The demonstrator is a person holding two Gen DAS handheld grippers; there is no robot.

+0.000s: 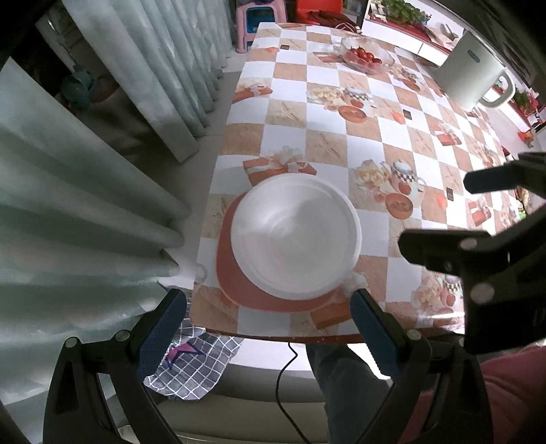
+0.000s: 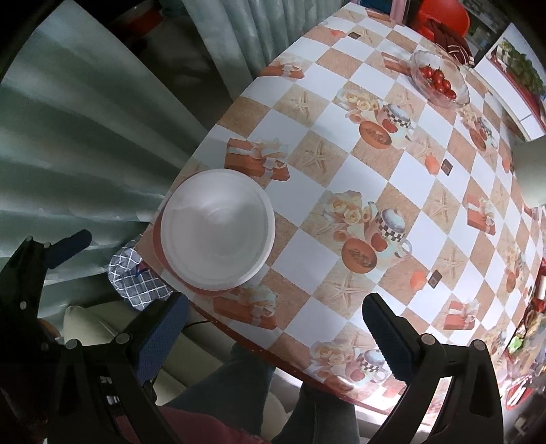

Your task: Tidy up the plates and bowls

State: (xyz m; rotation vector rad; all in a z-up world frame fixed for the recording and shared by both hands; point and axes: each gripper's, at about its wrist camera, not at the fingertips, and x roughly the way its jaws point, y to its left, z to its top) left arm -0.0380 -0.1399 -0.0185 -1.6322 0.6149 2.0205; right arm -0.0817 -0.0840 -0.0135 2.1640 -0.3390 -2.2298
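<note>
A round white bowl [image 1: 295,239] is seen stacked on a flat orange plate [image 1: 227,269] at the frame centre, near the worktop [image 1: 341,143] edge. The left gripper [image 1: 268,328] and the right gripper [image 2: 276,328] are held spread and empty.

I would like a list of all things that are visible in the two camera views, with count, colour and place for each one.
white bowl: one, white, near the table's front corner, on the plate
orange plate: one, orange-red, under the bowl
glass dish: one, clear, holding red tomatoes, far end of the table
table: one, checked orange and white cloth with teapot prints
curtain: pale green, left of the table
checked cloth: one, blue and white, below the table edge
pink stool: one, pink, beyond the table
white appliance: one, white, far right
left gripper: one, black with blue pads, open
right gripper: one, black with blue pads, open
</note>
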